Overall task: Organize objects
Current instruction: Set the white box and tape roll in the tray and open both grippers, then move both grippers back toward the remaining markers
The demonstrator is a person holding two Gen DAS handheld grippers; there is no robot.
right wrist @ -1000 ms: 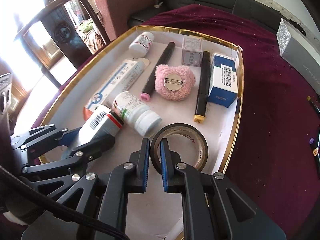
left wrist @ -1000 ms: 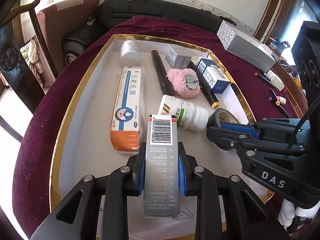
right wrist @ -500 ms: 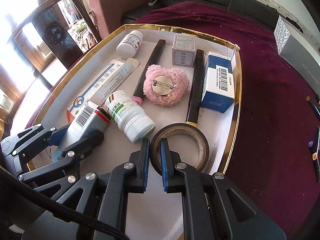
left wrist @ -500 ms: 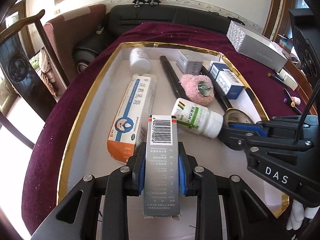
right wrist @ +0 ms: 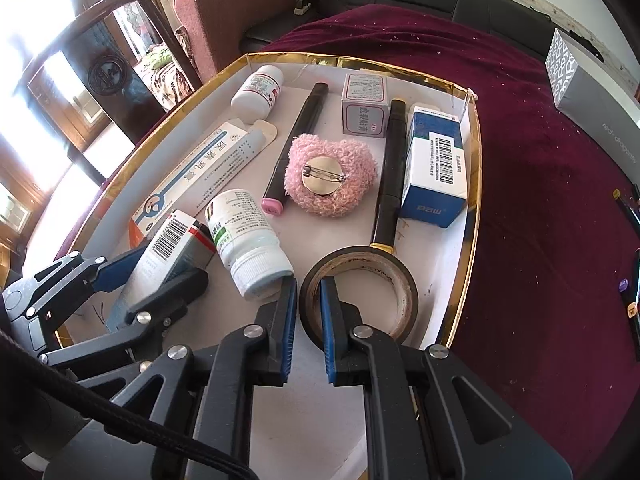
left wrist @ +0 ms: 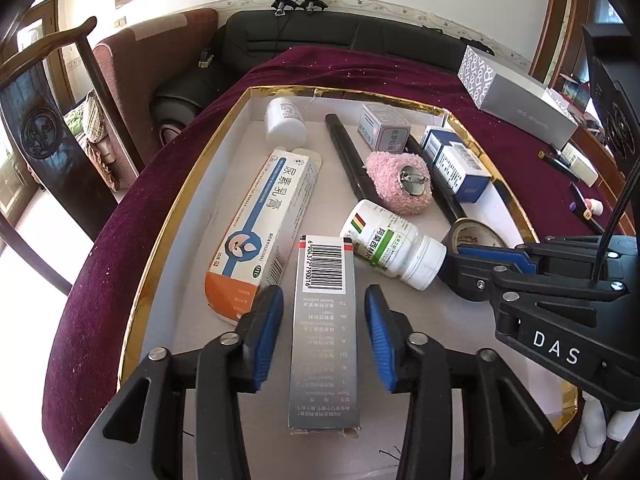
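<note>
Left claw is spread apart around the grey barcode box at bottom centre, not touching. Right claw pinches the black tape roll wall; lifting could nudge the white pill bottle rolling toward the pink brooch.

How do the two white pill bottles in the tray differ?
The white pill bottle with the green label lies on its side near the grippers, cap toward them; the white pill bottle with the red-printed label sits in the far corner of the gold-rimmed tray. The green-labelled one looks larger. Both are white plastic.
</note>
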